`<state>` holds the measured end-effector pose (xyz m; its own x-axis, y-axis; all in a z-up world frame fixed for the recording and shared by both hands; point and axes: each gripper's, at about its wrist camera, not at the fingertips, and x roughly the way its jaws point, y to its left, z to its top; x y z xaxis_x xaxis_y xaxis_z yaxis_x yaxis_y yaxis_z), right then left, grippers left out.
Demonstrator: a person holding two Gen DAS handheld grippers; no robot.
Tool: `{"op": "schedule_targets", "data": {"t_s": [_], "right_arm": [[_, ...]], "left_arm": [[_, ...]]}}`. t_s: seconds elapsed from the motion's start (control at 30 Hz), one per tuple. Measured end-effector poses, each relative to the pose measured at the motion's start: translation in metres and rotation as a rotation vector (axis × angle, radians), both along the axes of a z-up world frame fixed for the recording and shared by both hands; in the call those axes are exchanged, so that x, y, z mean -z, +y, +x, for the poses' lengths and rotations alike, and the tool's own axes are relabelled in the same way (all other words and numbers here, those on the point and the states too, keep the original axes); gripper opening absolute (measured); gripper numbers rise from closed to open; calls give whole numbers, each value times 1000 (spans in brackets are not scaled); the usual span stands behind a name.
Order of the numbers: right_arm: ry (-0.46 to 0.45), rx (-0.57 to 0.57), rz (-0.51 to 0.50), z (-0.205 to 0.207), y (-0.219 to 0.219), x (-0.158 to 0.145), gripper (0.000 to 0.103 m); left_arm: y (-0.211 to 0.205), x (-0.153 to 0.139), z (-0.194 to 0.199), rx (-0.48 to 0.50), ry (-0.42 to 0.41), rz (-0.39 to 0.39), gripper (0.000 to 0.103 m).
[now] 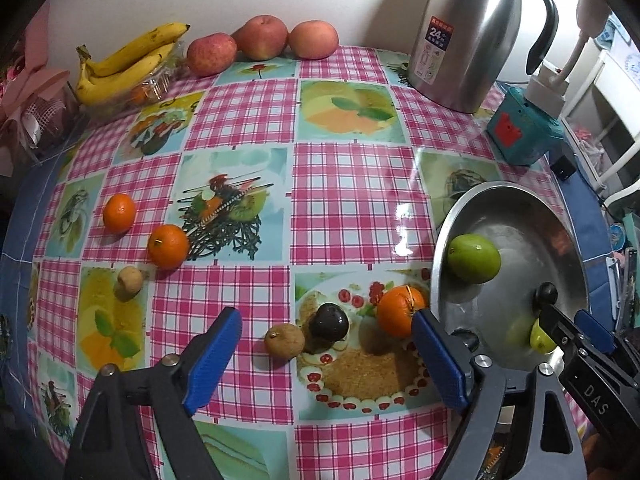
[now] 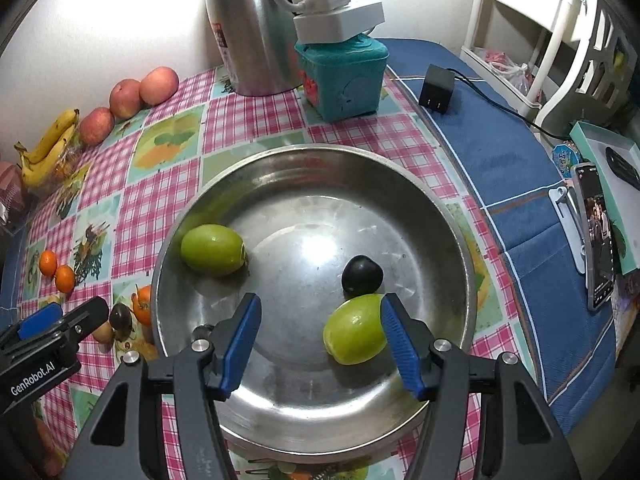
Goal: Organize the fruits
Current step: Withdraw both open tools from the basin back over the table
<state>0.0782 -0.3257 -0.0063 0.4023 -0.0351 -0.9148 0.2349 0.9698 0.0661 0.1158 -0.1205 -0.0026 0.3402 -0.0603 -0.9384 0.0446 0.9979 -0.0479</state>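
Note:
A steel bowl [image 2: 440, 216] holds two green fruits [image 2: 213, 248] [image 2: 354, 330] and a dark plum [image 2: 362, 275]. My right gripper [image 2: 320, 338] is open over the bowl, its right finger touching the nearer green fruit. My left gripper [image 1: 326, 354] is open low over the table, left of the bowl [image 1: 516, 200]. Between its fingers lie a brown longan [image 1: 284, 341], a dark plum [image 1: 329, 321] and an orange [image 1: 400, 311]. Two more oranges [image 1: 119, 213] [image 1: 168, 246] and a longan [image 1: 128, 283] lie at left.
Bananas [image 1: 128, 64] in a clear tray and three apples [image 1: 262, 37] line the back wall. A steel thermos [image 1: 472, 36], a teal box [image 1: 524, 130] and a charger stand behind the bowl. A phone on a stand [image 2: 598, 240] sits right.

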Motion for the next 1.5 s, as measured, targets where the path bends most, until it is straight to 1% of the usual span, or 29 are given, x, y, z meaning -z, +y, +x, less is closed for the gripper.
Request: {"op": "schedule_targets", "data": {"t_s": [0.03,0.07,0.17,0.2,0.33,0.43,0.47,0.5,0.53,0.8,1.17,1.37,1.5], "right_arm": [[0,-2,-1,0,0,0,63],[0,-4,-2,0,1,0,64],[-5,-7,-11,-1,2,0,80],[-8,-9,-14,-1,2,0,83],[-12,-16,-20,-1,3,0,83],[-22,-21,-22,-1,4,0,83],[-26,-22,-25,-1,4,0,89],[-31,-21,-33,-1,5,-1,98],[-32,-19,-39,-2,5,-1,99],[-42,-11,-44,-2,3,-2,99],[-54,-20,-56,-3,5,-4,99],[-60,-24,-54,-3,8,-4,99],[-55,-39,-37,-3,13,-3,99]], "left_arm": [[0,1,0,-2,1,6,99],[0,1,0,-5,0,11,102],[2,2,0,-15,-9,33,103],[3,2,1,-18,-10,38,103],[7,2,1,-35,-22,44,103],[9,2,1,-43,-35,77,103],[10,2,1,-47,-37,80,103],[10,1,0,-51,-38,78,103],[11,1,0,-54,-38,76,103],[10,0,0,-49,-44,89,103],[12,-6,-2,-43,-60,75,103],[20,-13,-1,-22,-75,80,103],[35,-22,1,-33,-95,80,103]]}}
